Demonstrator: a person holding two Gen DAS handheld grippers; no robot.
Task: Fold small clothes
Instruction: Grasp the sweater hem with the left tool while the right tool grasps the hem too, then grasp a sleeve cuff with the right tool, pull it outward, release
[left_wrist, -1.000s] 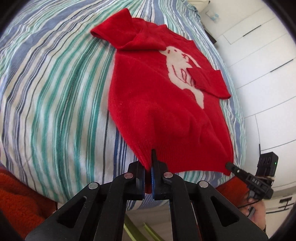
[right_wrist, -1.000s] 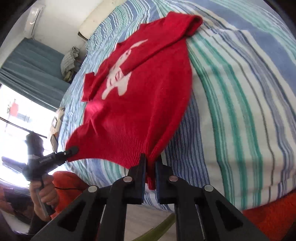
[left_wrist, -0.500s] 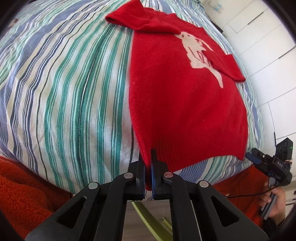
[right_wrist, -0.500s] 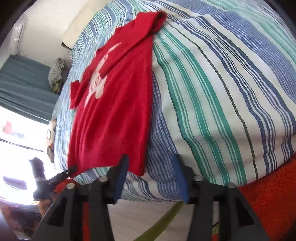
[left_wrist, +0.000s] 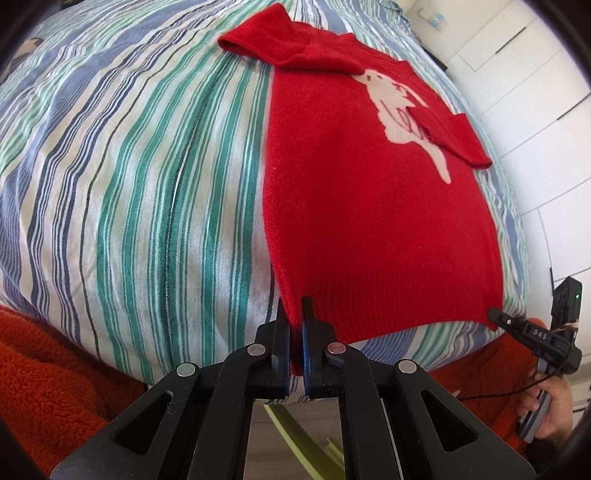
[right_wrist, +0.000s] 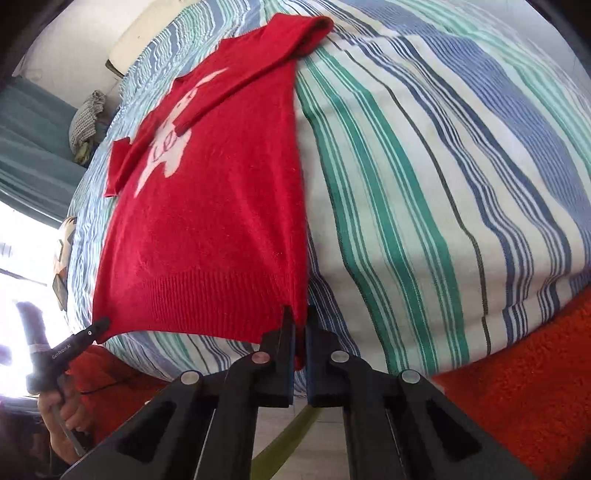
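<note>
Both grippers, left gripper (left_wrist: 294, 314) and right gripper (right_wrist: 300, 325), pinch the hem corners of a red sweater (left_wrist: 373, 206) at six o'clock. Each bite looks thin; a hard pull might slip it free. Sweater lies flat on the striped bed (left_wrist: 140, 177), sleeves folded across a white figure.
</note>
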